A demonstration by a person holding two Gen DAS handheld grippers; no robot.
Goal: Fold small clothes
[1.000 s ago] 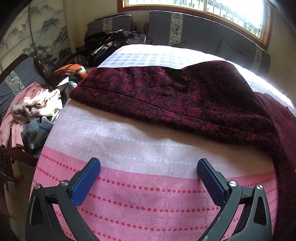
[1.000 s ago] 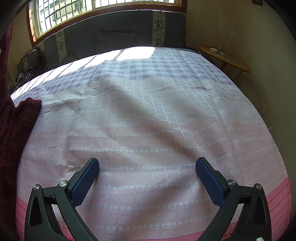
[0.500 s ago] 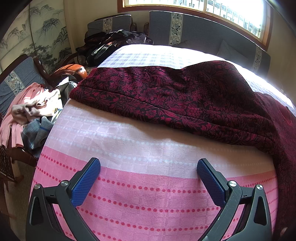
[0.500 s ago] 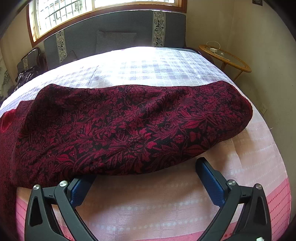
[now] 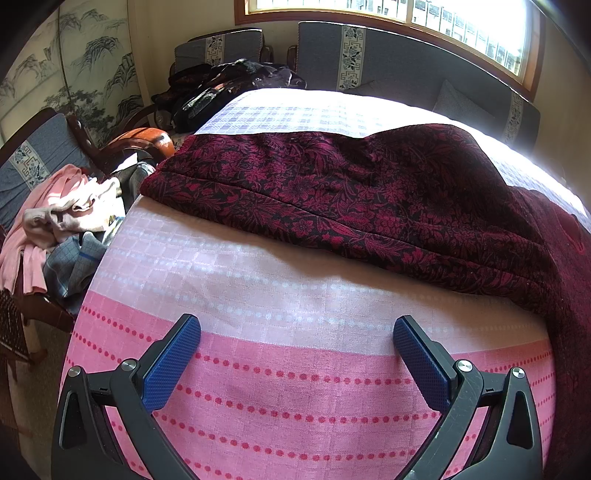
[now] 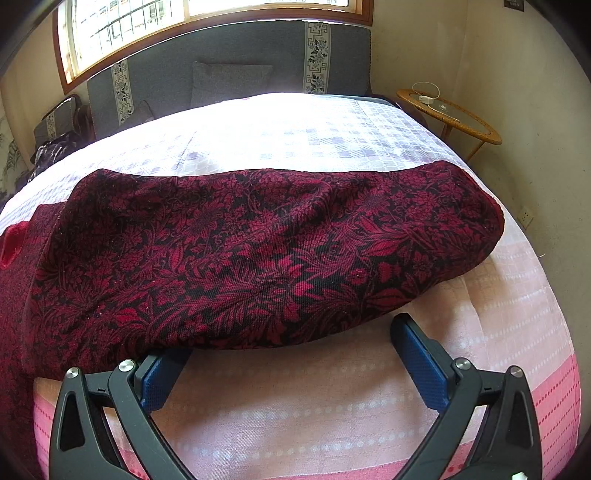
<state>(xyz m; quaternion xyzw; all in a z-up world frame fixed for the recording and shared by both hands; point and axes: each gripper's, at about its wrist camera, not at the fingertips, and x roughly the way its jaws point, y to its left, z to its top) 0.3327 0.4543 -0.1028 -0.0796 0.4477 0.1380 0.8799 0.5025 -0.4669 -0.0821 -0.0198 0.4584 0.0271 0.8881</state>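
Left tool [image 5: 297,334] hangs over the pink-striped end of the bed [image 5: 295,398], fingers spread wide, released, nothing between the blue pads [image 5: 171,363]. The dark red floral garment [image 5: 369,195] lies spread across the bed ahead of it, near edge well apart from the tips, far part running off to the right side of the view. Over on the right wrist cam, right tool [image 6: 291,341] is also wide apart, gripping nothing; the same garment [image 6: 258,251] sits right in front, its near hem draping over the tip of the left-hand finger [image 6: 162,376], while the right-hand finger [image 6: 417,360] sits just beside the cloth, clear of it. Whether the covered tip actually touches the fabric, can't tell. Bedspread [image 6: 332,406] is pale checked w/ dotted pink bands. Left of the bed, a chair w/ a heap of pink and grey clothes [image 5: 59,221]; beyond the bed, a grey sofa [image 6: 229,70] under the window [image 6: 207,22]; round wicker side table [image 6: 448,114] in the right corner.
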